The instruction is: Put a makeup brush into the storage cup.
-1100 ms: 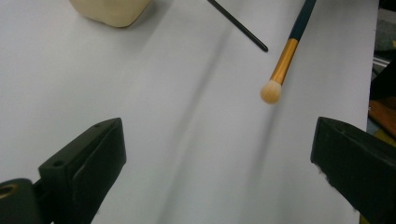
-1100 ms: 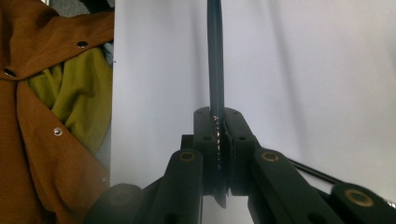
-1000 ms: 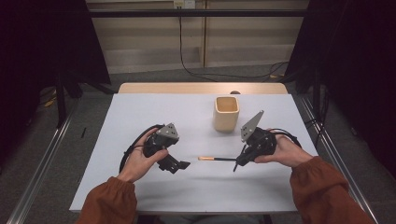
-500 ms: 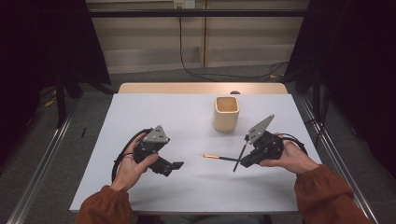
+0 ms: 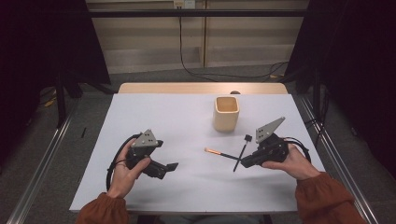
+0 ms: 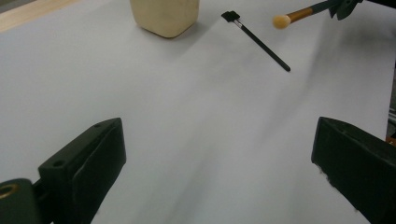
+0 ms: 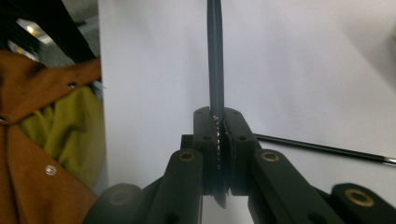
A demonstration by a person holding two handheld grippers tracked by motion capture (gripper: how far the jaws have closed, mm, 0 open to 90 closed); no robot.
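Right gripper (image 5: 243,162), jaws clamped tight on the dark handle of a slim makeup brush w/ copper ferrule and pale round tip (image 5: 214,151), holds it just above the white table sheet (image 5: 187,116), tip pointing toward table centre. A second, all-black thin brush w/ small square head (image 5: 242,152) lies flat on the sheet, crossing under the held one. Beige wooden square cup (image 5: 226,113) stands upright just beyond both. Left gripper (image 5: 169,167), jaws wide apart w/ nothing between them, sits well apart at left.
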